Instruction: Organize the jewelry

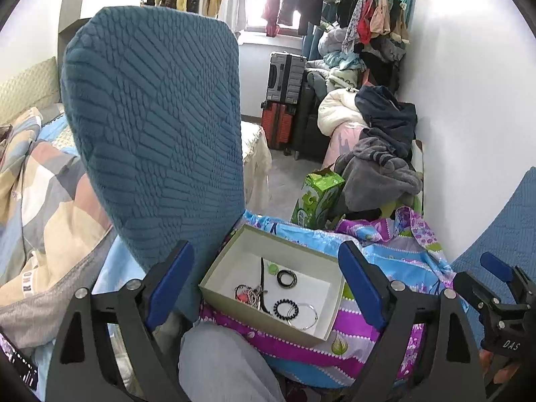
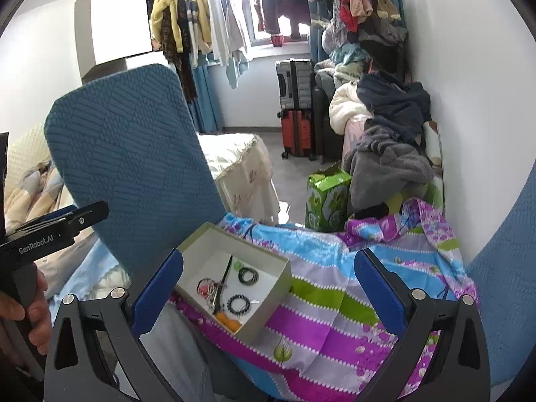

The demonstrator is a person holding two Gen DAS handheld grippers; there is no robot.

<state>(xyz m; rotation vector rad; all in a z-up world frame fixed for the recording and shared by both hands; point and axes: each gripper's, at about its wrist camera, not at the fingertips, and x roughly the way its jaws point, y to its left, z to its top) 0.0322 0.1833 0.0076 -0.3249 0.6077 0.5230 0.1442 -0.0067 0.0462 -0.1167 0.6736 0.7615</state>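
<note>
An open grey cardboard box (image 1: 214, 273) (image 2: 284, 273) lies on a bright purple, blue and green cloth (image 1: 395, 254) (image 2: 321, 311). Inside lie black hair ties (image 1: 287, 278) (image 2: 248, 275), a black beaded bracelet (image 1: 285, 308) (image 2: 238, 302), a thin silver bangle (image 1: 306, 315), a tangled chain with a red piece (image 1: 246, 294) (image 2: 207, 286) and a thin dark strap (image 1: 263, 281). My left gripper (image 1: 268, 288) is open and empty, with the box showing between its fingers. My right gripper (image 2: 268, 294) is open and empty, above the box and cloth.
A blue textured chair back (image 1: 154, 127) (image 2: 130, 167) stands just left of the box. A bed with a patchwork quilt (image 1: 40, 194) lies at the left. A green carton (image 1: 318, 197) (image 2: 326, 197), piled clothes (image 1: 382, 157) and suitcases (image 1: 284, 100) fill the back right.
</note>
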